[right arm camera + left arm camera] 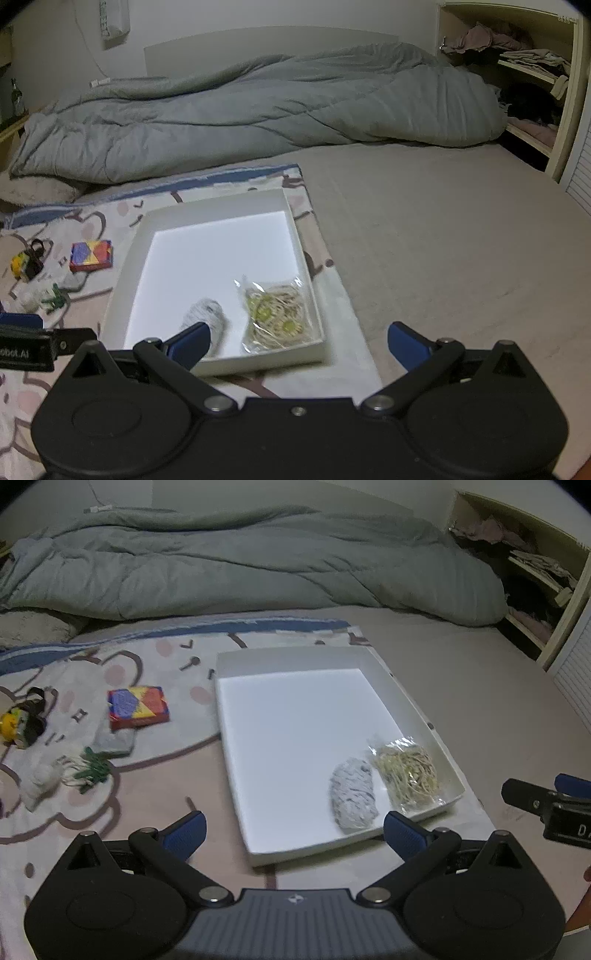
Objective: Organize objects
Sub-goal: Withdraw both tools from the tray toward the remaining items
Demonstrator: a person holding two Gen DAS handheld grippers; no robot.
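On the bed, a patterned blanket (155, 786) carries a shallow white tray (291, 657) — its near right corner holds a clear bag of pale, stringy material (406, 773) and, just beside it on the left, a grey-white wound bundle (354, 799). Both lie inside the tray, close together; whether they touch cannot be told. Left of the tray, well apart from it, loose things sit on the blanket: a colourful box (137, 707) resting partly on a grey pad (114, 742), a green-and-white tangle (86, 771), and a yellow-and-black item (22, 723) at the far left. The left gripper (293, 830) hovers over the tray's near edge with its jaws wide apart, holding nothing. The right gripper (299, 341) hangs over the tray's near right corner, jaws likewise spread and empty. A rumpled grey duvet (258, 110) lies behind.
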